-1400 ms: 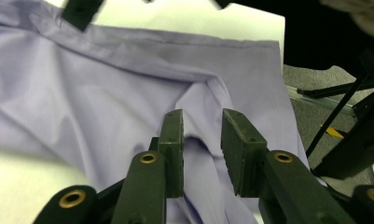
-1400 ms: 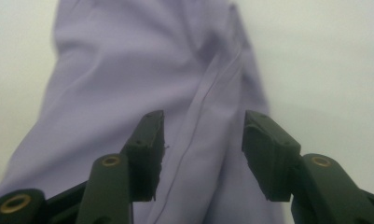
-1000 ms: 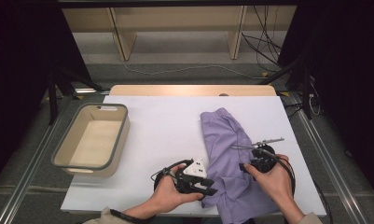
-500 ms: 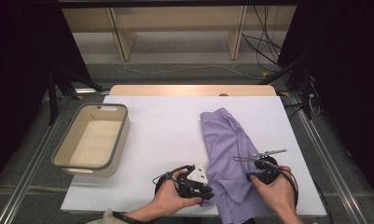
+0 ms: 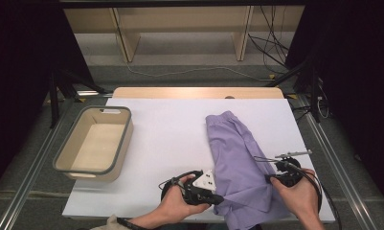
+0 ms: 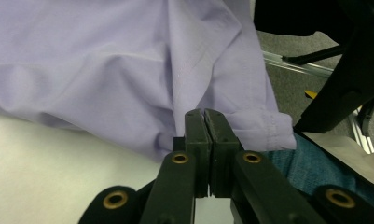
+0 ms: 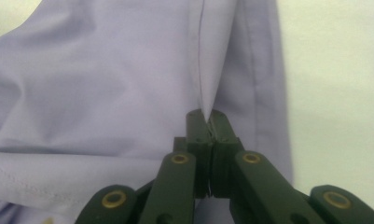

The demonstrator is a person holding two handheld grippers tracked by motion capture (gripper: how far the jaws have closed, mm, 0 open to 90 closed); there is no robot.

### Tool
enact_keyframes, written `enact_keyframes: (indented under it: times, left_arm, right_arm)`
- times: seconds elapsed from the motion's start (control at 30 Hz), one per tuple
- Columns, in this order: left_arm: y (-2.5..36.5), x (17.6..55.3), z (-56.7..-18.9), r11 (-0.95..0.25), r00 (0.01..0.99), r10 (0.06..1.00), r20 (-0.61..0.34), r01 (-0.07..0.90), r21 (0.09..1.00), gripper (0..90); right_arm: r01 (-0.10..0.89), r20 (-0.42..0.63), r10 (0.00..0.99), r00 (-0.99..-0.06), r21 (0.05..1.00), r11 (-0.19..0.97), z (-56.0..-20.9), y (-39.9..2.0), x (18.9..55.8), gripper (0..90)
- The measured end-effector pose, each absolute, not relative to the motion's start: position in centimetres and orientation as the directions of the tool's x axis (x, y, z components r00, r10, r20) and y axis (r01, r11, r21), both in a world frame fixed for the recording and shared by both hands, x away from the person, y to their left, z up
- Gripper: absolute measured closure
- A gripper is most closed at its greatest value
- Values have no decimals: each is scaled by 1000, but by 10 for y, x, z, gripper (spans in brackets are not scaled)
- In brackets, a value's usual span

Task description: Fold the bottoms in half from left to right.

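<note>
bin (image 5: pixel 95 146): tan with a grey rim, open on top, near the left edge of the table
table (image 5: pixel 170 139): white top, with a strip of light wood along its far edge
shelf (image 5: pixel 180 21): light wood, on the floor past the far edge
cables (image 5: pixel 276 43): black, on the floor past the far right corner
rails (image 5: pixel 31 167): grey metal, along the left and right edges

Jaws pinching lilac cloth (image 7: pixel 105 88) fold
</note>
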State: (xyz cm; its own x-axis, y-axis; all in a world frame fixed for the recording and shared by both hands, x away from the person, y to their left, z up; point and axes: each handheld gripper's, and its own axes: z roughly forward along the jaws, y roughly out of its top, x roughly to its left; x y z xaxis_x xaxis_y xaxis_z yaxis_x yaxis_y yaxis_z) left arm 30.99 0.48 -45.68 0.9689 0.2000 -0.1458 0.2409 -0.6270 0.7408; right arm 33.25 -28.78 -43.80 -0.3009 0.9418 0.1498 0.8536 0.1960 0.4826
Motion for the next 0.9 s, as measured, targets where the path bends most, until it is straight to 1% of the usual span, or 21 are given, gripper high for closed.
enact_keyframes:
  times: [0.2,0.33,0.4,0.5,0.6,0.7,0.77,0.9]
  left_arm:
    - [1,308,-455,-617,971,183,-151,233,752,850]
    - [1,308,-455,-622,969,193,-155,243,744,843]
    - [1,308,-456,-624,969,193,-155,243,743,834]
    - [-1,308,-457,-622,969,191,-159,244,744,816]
    - [-5,307,-457,-621,970,188,-155,239,746,790]
    - [-8,308,-459,-632,972,182,-150,233,739,762]
    - [-10,308,-460,-637,972,182,-149,232,735,747]
    - [-13,308,-464,-646,972,184,-149,234,726,749]
  right_arm:
    - [858,135,945,-299,471,204,-439,-297,336,894]
    - [857,105,947,-304,464,224,-445,-301,339,885]
    - [856,88,946,-311,458,239,-450,-302,340,849]
    - [856,62,948,-311,452,252,-451,-302,339,751]
    - [846,56,953,-299,477,237,-447,-303,334,688]
    - [850,58,955,-291,474,230,-444,-302,326,662]
    - [861,79,955,-287,457,221,-444,-301,319,654]
    - [878,105,954,-280,429,211,-447,-299,308,665]
